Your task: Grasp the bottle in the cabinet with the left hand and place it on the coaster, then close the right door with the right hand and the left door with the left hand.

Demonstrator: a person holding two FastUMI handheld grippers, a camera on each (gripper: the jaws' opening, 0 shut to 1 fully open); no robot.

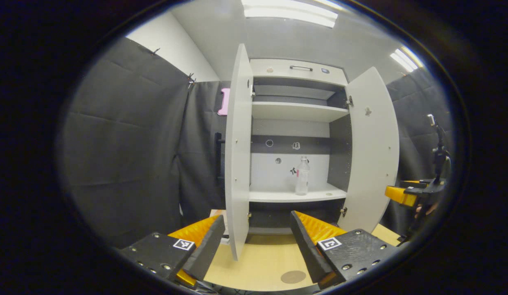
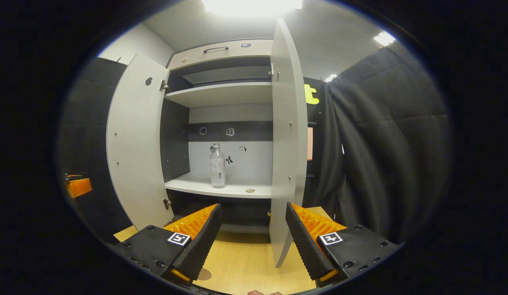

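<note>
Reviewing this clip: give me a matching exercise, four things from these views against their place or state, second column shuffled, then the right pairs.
Things
1. bottle
2. coaster
3. cabinet doors
4. left gripper

Place or state
A. flat on the wooden tabletop, nothing on it
B. both swung open
C. upright on the lower shelf
D. open, holding nothing, in front of the cabinet

Pairs: 1-C, 2-A, 3-B, 4-D

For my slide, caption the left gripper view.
Open left gripper faces the bottle inside the cabinet.
</note>
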